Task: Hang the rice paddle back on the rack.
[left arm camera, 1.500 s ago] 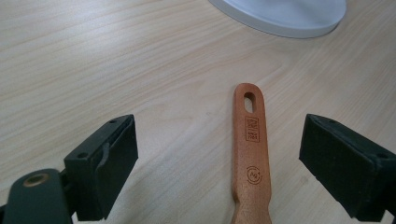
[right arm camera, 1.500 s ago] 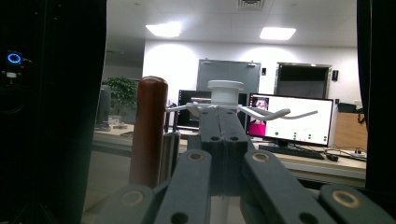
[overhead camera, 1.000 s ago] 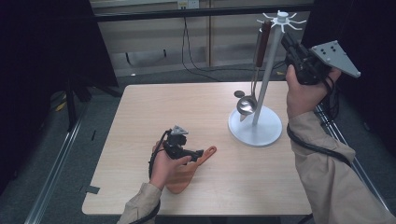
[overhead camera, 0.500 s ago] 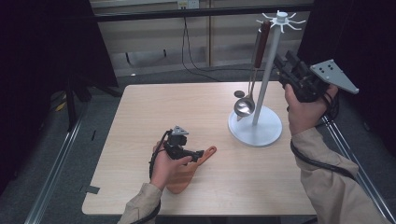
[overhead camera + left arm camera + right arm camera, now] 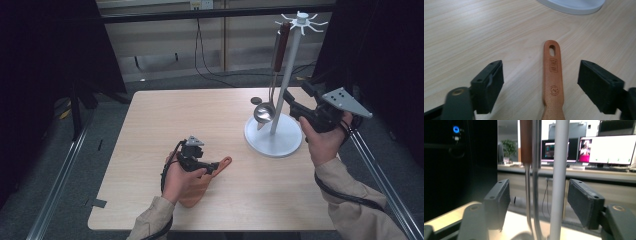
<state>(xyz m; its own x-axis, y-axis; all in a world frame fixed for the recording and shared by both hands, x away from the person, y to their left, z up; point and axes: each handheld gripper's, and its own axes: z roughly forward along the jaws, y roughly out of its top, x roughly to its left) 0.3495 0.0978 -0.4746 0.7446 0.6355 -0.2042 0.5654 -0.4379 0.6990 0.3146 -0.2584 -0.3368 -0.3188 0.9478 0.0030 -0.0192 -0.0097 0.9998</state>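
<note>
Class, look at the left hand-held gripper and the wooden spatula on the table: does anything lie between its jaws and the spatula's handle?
Nothing visible does. The left hand-held gripper has its jaws open on either side of the wooden spatula handle, with bare table in the gaps. The jaws have just been closing but do not yet touch it.

The table [image 5: 150,125] offers open wood across its left and rear areas, so a gripper can pass there unobstructed. On the right, the white rack [image 5: 285,95] blocks passage: its round base covers the surface and its pole rises high. A ladle [image 5: 270,90] hangs just beside the pole, narrowing the gap on that side. Near the front edge, a wooden spatula [image 5: 200,185] lies flat. Between spatula and rack base, a strip of bare wood stays passable.
</note>
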